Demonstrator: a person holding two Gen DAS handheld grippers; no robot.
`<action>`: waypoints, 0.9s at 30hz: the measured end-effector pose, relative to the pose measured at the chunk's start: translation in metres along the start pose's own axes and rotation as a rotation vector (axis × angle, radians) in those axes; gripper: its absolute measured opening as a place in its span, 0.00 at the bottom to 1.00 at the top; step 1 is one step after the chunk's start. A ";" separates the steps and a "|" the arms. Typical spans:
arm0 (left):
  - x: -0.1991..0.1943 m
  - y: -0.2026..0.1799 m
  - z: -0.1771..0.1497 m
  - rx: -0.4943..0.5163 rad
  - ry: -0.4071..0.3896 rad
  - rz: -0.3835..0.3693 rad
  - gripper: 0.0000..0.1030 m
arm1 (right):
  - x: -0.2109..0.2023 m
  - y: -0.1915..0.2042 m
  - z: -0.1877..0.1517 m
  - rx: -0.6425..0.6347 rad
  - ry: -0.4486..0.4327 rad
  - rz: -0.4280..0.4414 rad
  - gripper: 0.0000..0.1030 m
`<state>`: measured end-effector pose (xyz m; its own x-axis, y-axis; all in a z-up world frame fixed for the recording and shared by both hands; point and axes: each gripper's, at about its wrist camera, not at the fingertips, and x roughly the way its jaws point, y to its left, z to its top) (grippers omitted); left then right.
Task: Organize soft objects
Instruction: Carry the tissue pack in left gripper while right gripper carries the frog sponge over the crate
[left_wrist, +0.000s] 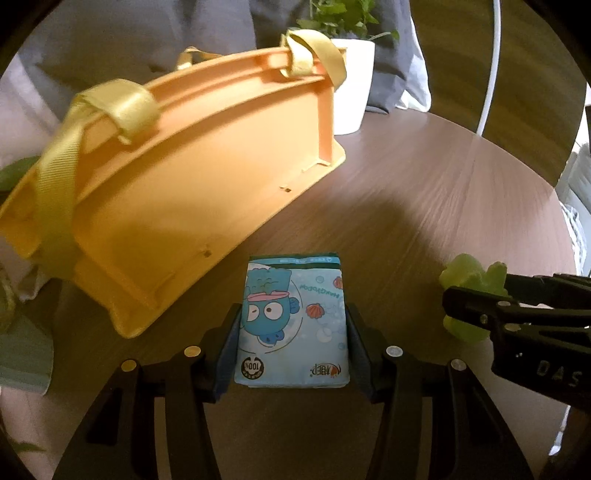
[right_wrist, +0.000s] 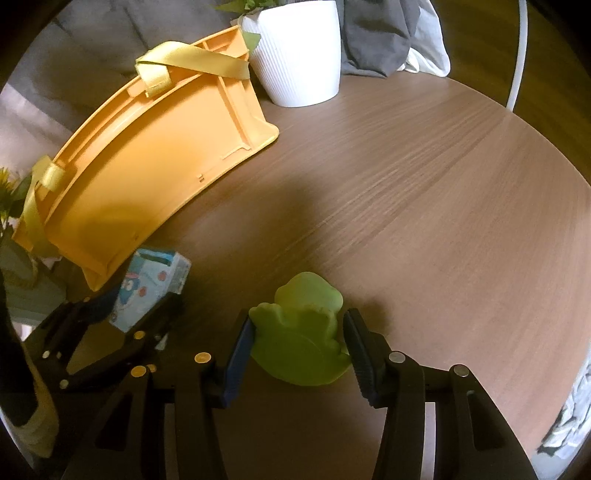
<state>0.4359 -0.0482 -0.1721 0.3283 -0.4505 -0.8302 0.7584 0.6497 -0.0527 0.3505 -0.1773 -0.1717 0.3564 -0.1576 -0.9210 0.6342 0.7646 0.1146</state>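
The blue tissue pack (left_wrist: 291, 325) is sitting between the pads of the left gripper (left_wrist: 291, 332), whose jaws are pressing on its two long sides, so the pack is clamped low over the round wooden table (left_wrist: 443, 192). Just to its right, the green squishy frog toy (right_wrist: 306, 332) is being held the same way by the right gripper (right_wrist: 299, 350), its blue pads (right_wrist: 240, 350) biting into the soft flanks; whether either item is lifted clear of the tabletop or resting on it is hard to tell. The orange basket (left_wrist: 177, 192) with yellow straps (left_wrist: 122, 107) is standing just beyond the pack, its near wall close to the pack's far end, and it is probably where both things are heading. A white plant pot (right_wrist: 299, 55) is standing behind the basket's far corner. The risks are lying mostly in softness and crowding: the pack is giving under pressure and could slide out through the pads if it is tilted, the frog could bulge and pop free, and the two grippers, working side by side, could be knocking each other or catching a strap or the rim while going over the basket wall.
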 end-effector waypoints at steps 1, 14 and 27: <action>-0.003 0.000 0.000 -0.009 0.001 0.003 0.51 | -0.002 0.000 -0.001 -0.003 -0.002 0.003 0.49; -0.063 0.003 -0.005 -0.191 -0.055 0.074 0.51 | -0.037 0.013 -0.002 -0.115 -0.067 0.086 0.49; -0.116 -0.019 -0.007 -0.313 -0.119 0.180 0.51 | -0.074 0.007 -0.005 -0.215 -0.116 0.192 0.49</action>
<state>0.3788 -0.0038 -0.0785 0.5179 -0.3677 -0.7724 0.4794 0.8726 -0.0940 0.3250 -0.1569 -0.1044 0.5393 -0.0580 -0.8401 0.3924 0.9000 0.1898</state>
